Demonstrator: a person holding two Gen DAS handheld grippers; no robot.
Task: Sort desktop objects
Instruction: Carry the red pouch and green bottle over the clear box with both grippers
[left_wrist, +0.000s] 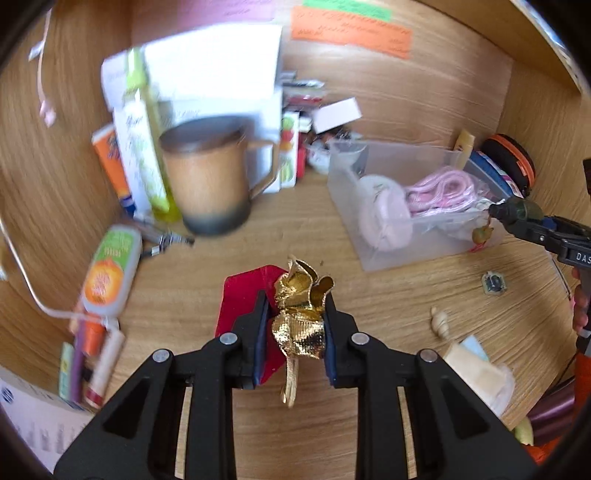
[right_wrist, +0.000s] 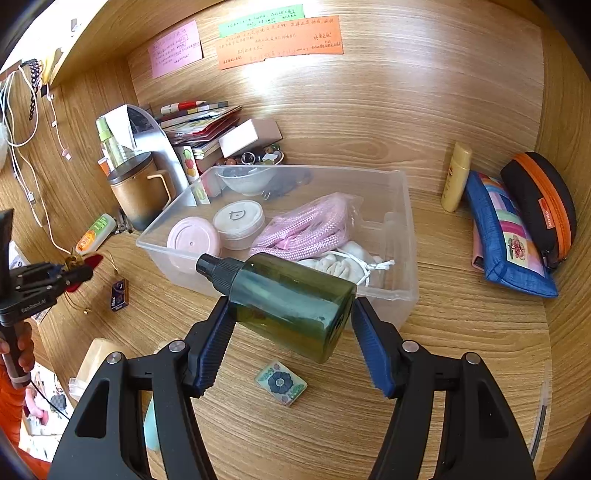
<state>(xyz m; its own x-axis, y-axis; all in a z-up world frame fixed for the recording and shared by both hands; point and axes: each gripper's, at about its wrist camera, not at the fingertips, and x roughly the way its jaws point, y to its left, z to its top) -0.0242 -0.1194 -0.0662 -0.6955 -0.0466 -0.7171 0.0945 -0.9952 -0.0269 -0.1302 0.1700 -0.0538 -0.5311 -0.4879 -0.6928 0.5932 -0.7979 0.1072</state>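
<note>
Crumpled gold foil ornament (left_wrist: 301, 314) sits pinched in my left claw (left_wrist: 295, 328), low centre of frame, above a red card (left_wrist: 240, 302). My right claw (right_wrist: 295, 332) clamps a dark green plastic spray bottle (right_wrist: 288, 302) at mid-frame, before the clear plastic bin (right_wrist: 402, 236)

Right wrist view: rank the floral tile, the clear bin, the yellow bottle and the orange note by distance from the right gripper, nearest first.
1. Floral tile, on the desk just beneath the right gripper.
2. Clear bin, directly ahead.
3. Yellow bottle, standing far right at the back wall.
4. Orange note, high on the back wall.
</note>
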